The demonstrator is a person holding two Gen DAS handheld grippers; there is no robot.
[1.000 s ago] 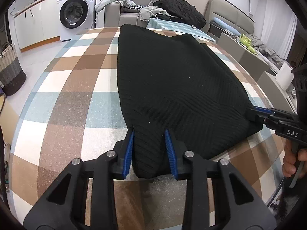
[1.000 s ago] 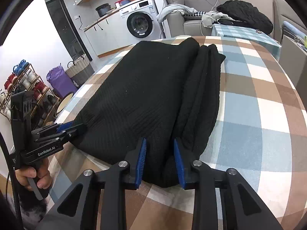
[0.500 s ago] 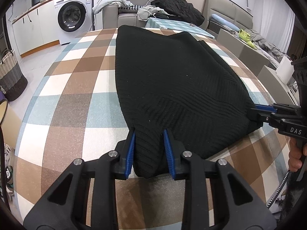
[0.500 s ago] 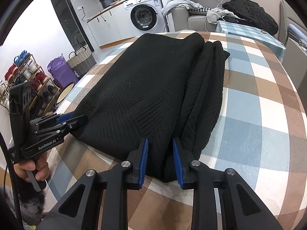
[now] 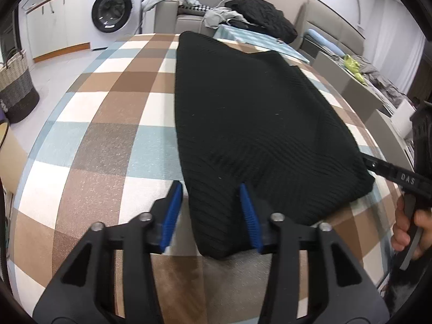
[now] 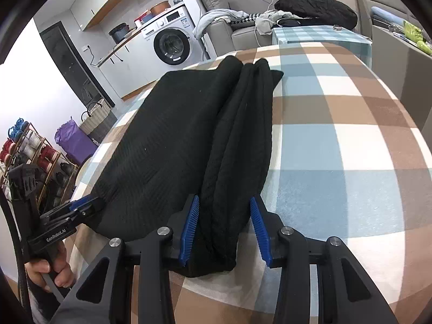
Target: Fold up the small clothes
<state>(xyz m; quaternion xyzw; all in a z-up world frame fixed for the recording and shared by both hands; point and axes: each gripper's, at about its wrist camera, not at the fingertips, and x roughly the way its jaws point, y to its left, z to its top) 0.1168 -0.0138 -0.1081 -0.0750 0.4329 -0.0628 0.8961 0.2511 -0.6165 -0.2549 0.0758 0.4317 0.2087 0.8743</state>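
Black knit garment [image 5: 253, 124] lies lengthwise-folded mid-frame; left gripper [image 5: 210, 210] and right gripper [image 6: 225, 226] fingers have just spread, releasing its near corners; cross-fold likely remains.

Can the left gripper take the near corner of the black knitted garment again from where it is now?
Probably yes. The left gripper has just been opening, and the corner of the black garment lies between its blue pads with a visible gap at the left pad. Nothing blocks it.

One sweater, two tools, one tabletop

One black sweater [image 5: 251, 124] on one checked tabletop [image 5: 108, 140]; two tools, left [image 5: 210, 213] and right [image 6: 224, 229]; one washing machine [image 5: 113, 16]; two woven baskets [image 6: 94, 116]; one purple bag [image 6: 73, 140].
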